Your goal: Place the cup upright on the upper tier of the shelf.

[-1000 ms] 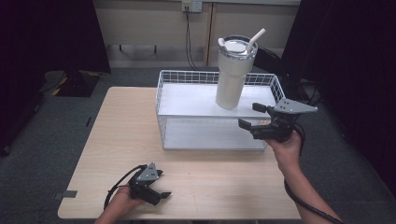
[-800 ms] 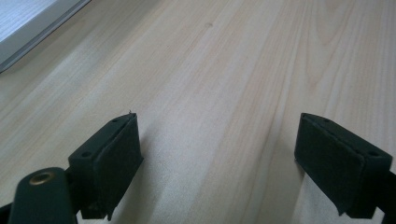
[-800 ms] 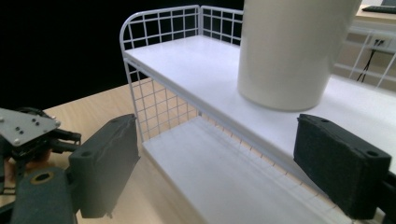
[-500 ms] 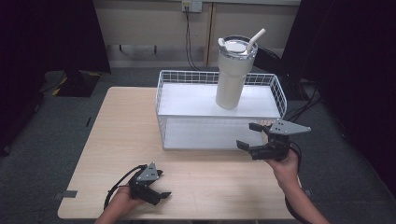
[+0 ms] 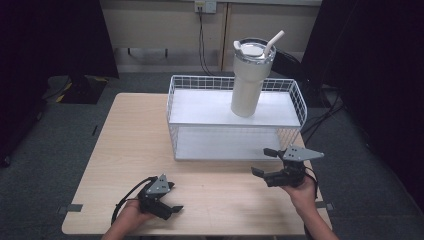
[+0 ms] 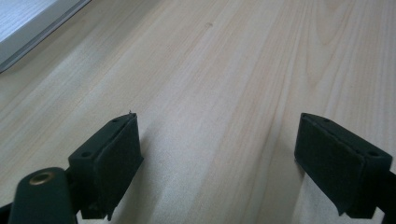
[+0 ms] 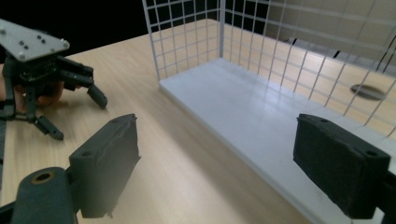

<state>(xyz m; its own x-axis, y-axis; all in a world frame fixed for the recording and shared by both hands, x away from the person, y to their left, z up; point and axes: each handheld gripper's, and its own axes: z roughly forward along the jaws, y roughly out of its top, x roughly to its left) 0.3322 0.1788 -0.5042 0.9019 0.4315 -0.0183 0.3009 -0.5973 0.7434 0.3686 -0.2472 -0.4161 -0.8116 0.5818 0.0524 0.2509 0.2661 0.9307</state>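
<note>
A cream tumbler (image 5: 249,77) with a lid and straw stands upright on the top shelf of a white wire rack (image 5: 235,116) at the back of the wooden table (image 5: 125,145). My right gripper (image 5: 263,162) is open and empty, low over the table just in front of the rack's right end; its own view looks along the rack's lower shelf (image 7: 261,121) between wide jaws. My left gripper (image 5: 175,200) rests open and empty near the table's front edge, with bare wood (image 6: 219,102) between its jaws. The left gripper (image 7: 72,112) also appears far off in the right gripper view.
The rack's wire side wall (image 7: 187,32) stands at the shelf's far end. A corner of the rack's base (image 6: 28,23) sits at the upper left of the left gripper view. Cables (image 5: 202,40) run down the wall behind the table.
My right gripper has come down and back toward the table's front, away from the rack's top shelf height. The left gripper and the tumbler have stayed put.
</note>
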